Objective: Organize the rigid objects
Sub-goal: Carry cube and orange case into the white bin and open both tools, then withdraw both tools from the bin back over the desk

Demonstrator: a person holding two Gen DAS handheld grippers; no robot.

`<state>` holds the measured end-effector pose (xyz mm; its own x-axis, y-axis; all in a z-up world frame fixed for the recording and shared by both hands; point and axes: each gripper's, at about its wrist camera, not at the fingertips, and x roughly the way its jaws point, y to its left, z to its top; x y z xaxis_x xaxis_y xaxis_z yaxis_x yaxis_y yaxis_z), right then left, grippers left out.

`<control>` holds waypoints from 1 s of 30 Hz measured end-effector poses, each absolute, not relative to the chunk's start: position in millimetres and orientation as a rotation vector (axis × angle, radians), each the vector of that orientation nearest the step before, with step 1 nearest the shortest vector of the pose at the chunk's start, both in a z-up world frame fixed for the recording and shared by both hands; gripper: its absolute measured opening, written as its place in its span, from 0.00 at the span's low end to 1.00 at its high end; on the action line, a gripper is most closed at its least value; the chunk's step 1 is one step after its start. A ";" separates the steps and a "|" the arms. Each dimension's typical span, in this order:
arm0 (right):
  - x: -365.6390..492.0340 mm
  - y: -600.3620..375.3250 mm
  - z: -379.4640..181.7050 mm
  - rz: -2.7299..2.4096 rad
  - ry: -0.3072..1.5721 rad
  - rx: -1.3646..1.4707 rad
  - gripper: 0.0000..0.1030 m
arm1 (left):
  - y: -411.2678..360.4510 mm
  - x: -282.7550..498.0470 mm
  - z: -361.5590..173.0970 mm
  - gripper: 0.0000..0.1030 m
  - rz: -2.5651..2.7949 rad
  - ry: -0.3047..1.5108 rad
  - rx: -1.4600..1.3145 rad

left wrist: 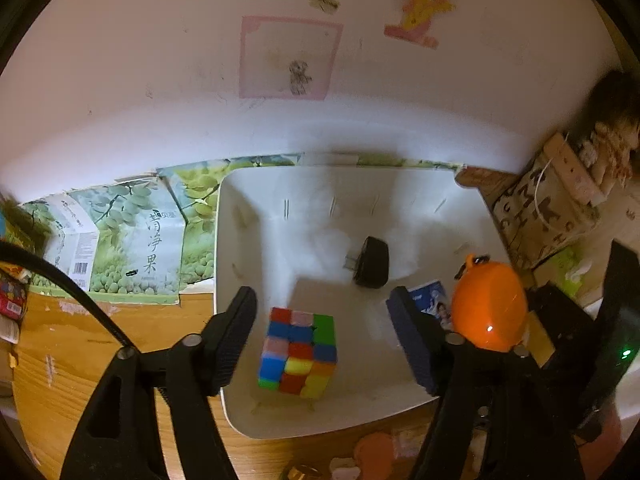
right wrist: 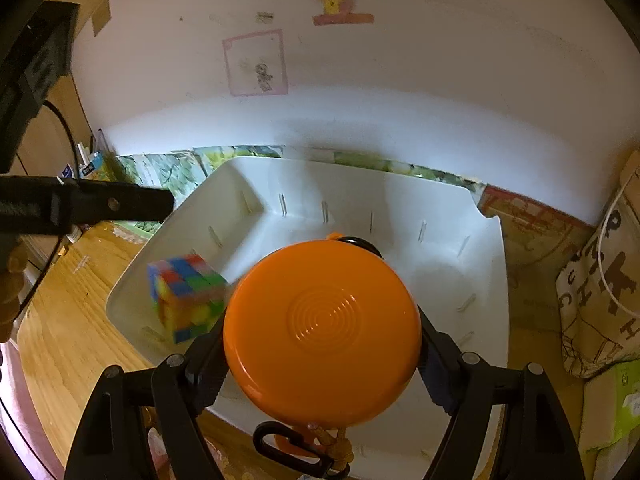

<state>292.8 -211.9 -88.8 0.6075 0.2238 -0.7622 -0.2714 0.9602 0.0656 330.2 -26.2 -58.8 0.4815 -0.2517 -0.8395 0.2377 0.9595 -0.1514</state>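
A white plastic bin point(left wrist: 236, 216) stands on the wooden table against the wall. A multicoloured puzzle cube point(left wrist: 298, 354) is between the jaws of my open left gripper point(left wrist: 324, 336), touching neither pad; in the right wrist view the cube point(right wrist: 186, 298) is blurred over the bin's near left corner. A black plug adapter point(left wrist: 372, 262) lies on the bin floor. My right gripper point(right wrist: 322, 360) is shut on an orange round case point(right wrist: 322, 330) with a black clip, held over the bin point(right wrist: 486, 280). The case point(left wrist: 488, 306) also shows in the left wrist view.
Flattened green grape cartons point(left wrist: 132, 240) lie left of and behind the bin. A lettered fabric bag point(right wrist: 600, 292) and a green tissue pack point(right wrist: 616, 400) stand at the right. A blue card point(left wrist: 434, 304) lies in the bin. Small items point(left wrist: 376, 454) sit at the table's front edge.
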 end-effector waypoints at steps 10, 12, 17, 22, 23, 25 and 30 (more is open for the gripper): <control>272.6 -216.1 -59.5 0.321 0.757 -0.073 0.82 | -24.3 310.6 -34.7 0.80 -0.254 0.970 -0.035; 268.2 -218.0 -51.8 0.335 0.738 -0.063 0.82 | -24.2 304.1 -29.8 0.80 -0.241 0.958 -0.035; 252.4 -223.2 -34.7 0.352 0.695 -0.071 0.82 | -24.1 280.5 -14.2 0.80 -0.204 0.913 -0.031; 231.2 -232.5 -17.0 0.372 0.648 -0.078 0.83 | -25.8 250.9 1.5 0.80 -0.163 0.866 -0.031; 226.9 -234.3 -14.4 0.376 0.640 -0.079 0.85 | -25.9 246.5 3.2 0.80 -0.156 0.860 -0.033; 215.7 -239.5 -10.1 0.383 0.621 -0.085 0.86 | -25.7 233.7 7.4 0.80 -0.137 0.846 -0.040; 193.7 -248.4 -7.5 0.405 0.610 -0.102 0.86 | -25.8 203.8 12.0 0.80 -0.089 0.803 -0.053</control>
<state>193.7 -248.5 -7.5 0.7441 0.3389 -0.5757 -0.3986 0.9168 0.0245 203.8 -25.8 12.0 0.6912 -0.0996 -0.7158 0.0591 0.9949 -0.0813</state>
